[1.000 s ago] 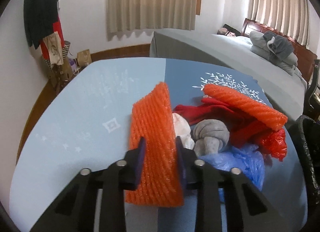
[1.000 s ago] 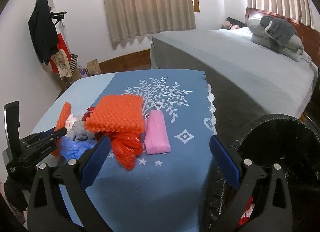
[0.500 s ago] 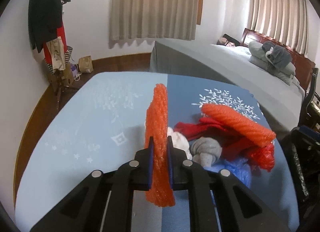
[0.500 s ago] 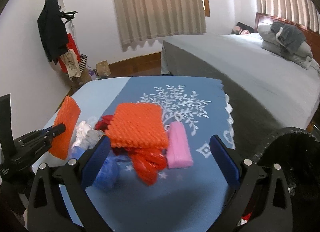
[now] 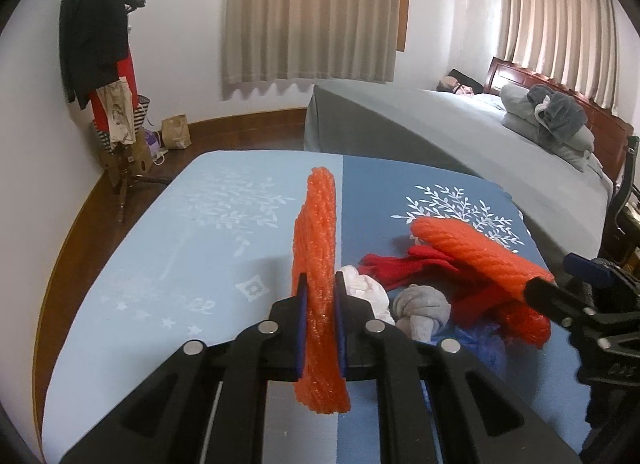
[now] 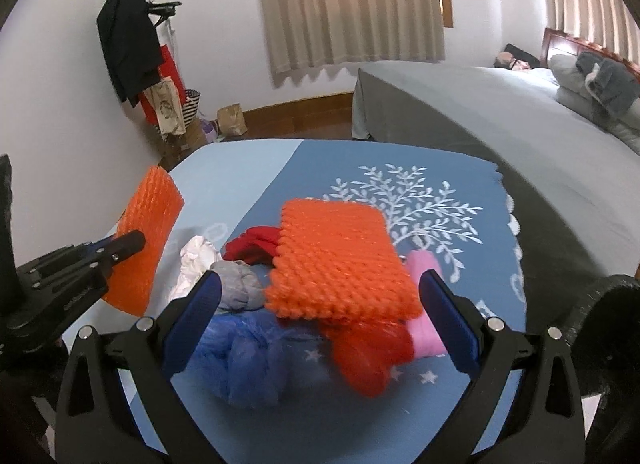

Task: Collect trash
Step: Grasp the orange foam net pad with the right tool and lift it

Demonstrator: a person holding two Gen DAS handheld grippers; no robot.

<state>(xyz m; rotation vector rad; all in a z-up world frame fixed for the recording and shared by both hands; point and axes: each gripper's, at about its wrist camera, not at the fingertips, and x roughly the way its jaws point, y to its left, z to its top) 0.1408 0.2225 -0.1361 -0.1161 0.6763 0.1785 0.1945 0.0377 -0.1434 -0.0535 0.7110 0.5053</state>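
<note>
Orange foam sleeve [image 5: 320, 284] now raised higher

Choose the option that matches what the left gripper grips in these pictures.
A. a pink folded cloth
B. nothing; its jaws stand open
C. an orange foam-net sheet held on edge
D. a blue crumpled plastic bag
C: the left gripper is shut on the orange foam-net sheet, which stands on edge between its pads.
</note>
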